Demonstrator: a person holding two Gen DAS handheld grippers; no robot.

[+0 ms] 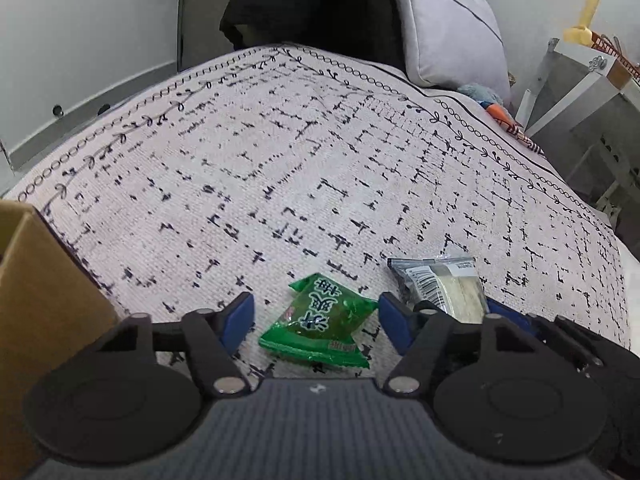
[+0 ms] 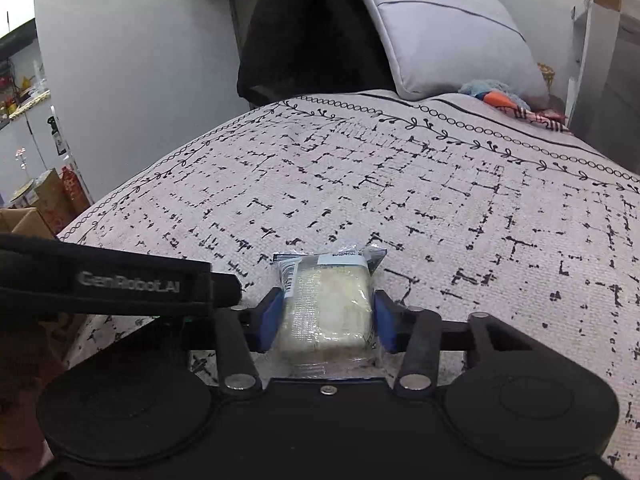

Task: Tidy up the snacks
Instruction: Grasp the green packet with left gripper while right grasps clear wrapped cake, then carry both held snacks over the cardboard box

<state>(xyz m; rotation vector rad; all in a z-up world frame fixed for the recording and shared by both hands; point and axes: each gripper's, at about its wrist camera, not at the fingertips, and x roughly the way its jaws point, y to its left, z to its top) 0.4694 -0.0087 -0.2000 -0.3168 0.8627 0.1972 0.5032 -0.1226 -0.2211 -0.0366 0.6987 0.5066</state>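
Note:
A green snack packet (image 1: 320,320) lies on the patterned cloth (image 1: 280,160), between the spread blue fingers of my left gripper (image 1: 317,315), which is open and touches nothing. To its right lies a clear-wrapped pale cake (image 1: 452,284). In the right wrist view this wrapped cake (image 2: 326,304) sits on the cloth (image 2: 440,200) with my right gripper (image 2: 327,317) shut on it, one blue pad against each side. The left gripper's black strap (image 2: 120,280) crosses the left of that view.
A cardboard box (image 1: 44,304) stands at the left edge of the cloth. A grey pillow (image 1: 452,28) leans at the far side, with a small blue and orange item (image 1: 486,98) beside it. White shelving (image 1: 580,92) stands to the right. Beyond the packets the cloth is bare.

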